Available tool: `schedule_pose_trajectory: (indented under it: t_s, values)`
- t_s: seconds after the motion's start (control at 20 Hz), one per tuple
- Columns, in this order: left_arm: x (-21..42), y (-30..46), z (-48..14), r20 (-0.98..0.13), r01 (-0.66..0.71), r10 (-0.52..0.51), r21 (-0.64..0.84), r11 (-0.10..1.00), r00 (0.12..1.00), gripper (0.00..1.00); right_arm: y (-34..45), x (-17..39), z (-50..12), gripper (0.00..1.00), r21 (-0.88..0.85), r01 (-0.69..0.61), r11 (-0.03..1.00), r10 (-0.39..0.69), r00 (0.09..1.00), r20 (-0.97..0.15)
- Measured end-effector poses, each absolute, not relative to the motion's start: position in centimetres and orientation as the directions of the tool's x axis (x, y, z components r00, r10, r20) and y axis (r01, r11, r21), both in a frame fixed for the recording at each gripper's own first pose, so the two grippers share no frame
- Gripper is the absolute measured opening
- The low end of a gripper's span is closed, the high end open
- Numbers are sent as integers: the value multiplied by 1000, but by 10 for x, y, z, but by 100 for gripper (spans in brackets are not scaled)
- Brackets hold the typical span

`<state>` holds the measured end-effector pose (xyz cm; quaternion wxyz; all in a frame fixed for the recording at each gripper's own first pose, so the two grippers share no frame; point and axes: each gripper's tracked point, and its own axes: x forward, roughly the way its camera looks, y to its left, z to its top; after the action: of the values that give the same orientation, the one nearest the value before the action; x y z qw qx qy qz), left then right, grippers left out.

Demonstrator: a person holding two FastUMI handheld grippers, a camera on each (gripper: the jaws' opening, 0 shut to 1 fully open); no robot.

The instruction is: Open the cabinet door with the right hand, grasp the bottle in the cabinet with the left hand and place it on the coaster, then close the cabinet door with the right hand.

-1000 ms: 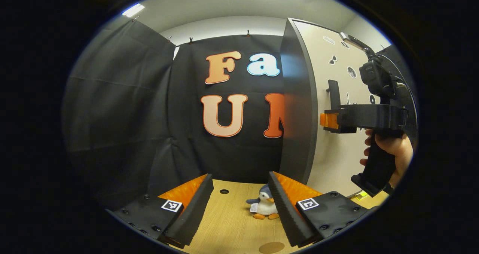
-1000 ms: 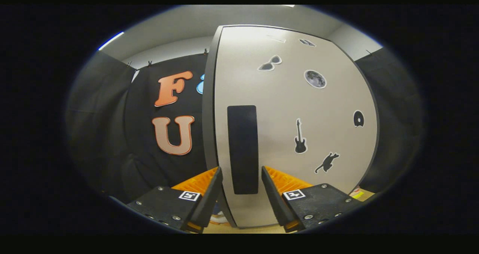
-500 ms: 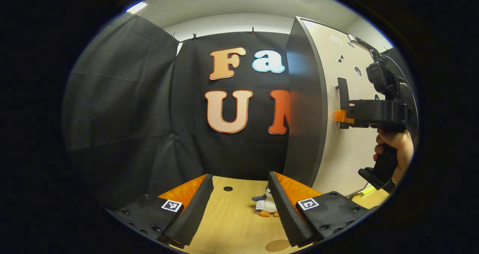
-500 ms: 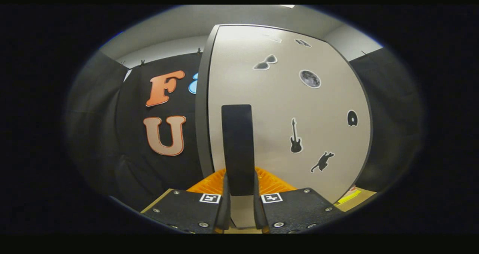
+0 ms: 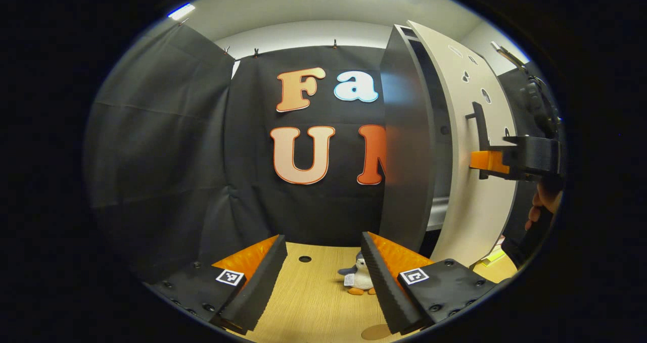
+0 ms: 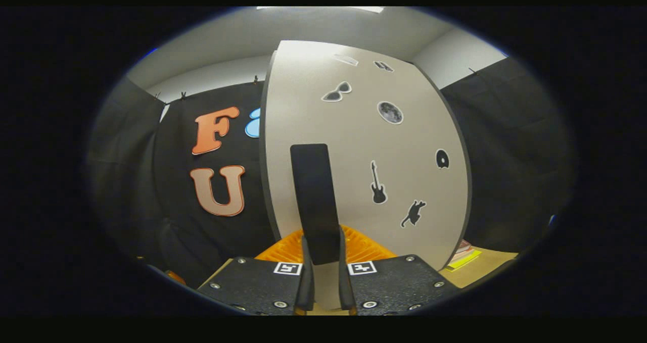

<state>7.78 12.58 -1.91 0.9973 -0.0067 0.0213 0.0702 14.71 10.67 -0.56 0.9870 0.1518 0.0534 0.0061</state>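
In the left gripper view, a cabinet (image 5: 404, 146) stands at the right on the table (image 5: 313, 297), its door (image 5: 472, 146) ajar. A penguin toy (image 5: 360, 278) sits on the table before the cabinet, with a coaster (image 5: 375, 331) nearer. The right gripper (image 6: 322, 277) is clamped on the door's handle (image 6: 313, 201).
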Motion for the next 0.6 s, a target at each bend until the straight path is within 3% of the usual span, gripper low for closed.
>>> schedule_pose_trajectory:
  t_s: [0.6]
  values:
    - [44,17,12,21,-55,56,-40,998,998,99,69,89,-5,17,391,-166,905,227,967,-116]
